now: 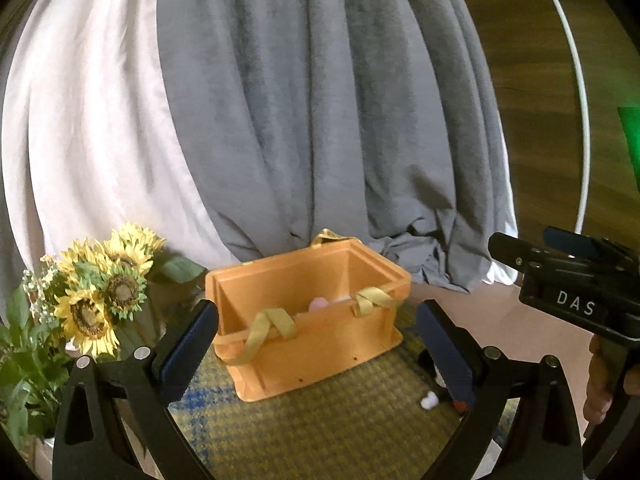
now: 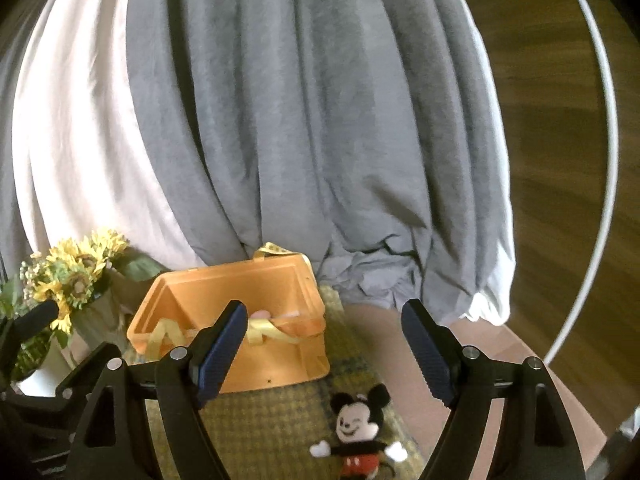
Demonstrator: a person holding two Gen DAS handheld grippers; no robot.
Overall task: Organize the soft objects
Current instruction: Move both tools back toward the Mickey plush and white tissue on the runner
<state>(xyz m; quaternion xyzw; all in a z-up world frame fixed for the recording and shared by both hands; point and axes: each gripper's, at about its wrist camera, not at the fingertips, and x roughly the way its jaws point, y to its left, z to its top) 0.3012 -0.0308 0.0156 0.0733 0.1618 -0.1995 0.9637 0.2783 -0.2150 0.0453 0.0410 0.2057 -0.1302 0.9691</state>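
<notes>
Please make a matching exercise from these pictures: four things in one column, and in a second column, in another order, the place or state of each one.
Things:
1. Mickey Mouse plush
2. orange storage box
3. sunflowers
4. right hand-held gripper

Places or states:
A. left of the box, in a vase
B. open, holding nothing
C. lying on the mat, outside the box
D. standing on the mat, something pink inside

Pairs: 1-C, 2-D, 3-A, 4-B

Crate (image 1: 308,320) stands on the mat (image 1: 320,432), open top up, a soft item (image 1: 319,303) inside. Sunflowers (image 1: 100,300) stand left of the crate. Curtains (image 1: 320,120) hang behind. Plush mouse (image 2: 358,436) lies on the mat, before the crate, toward its right.
</notes>
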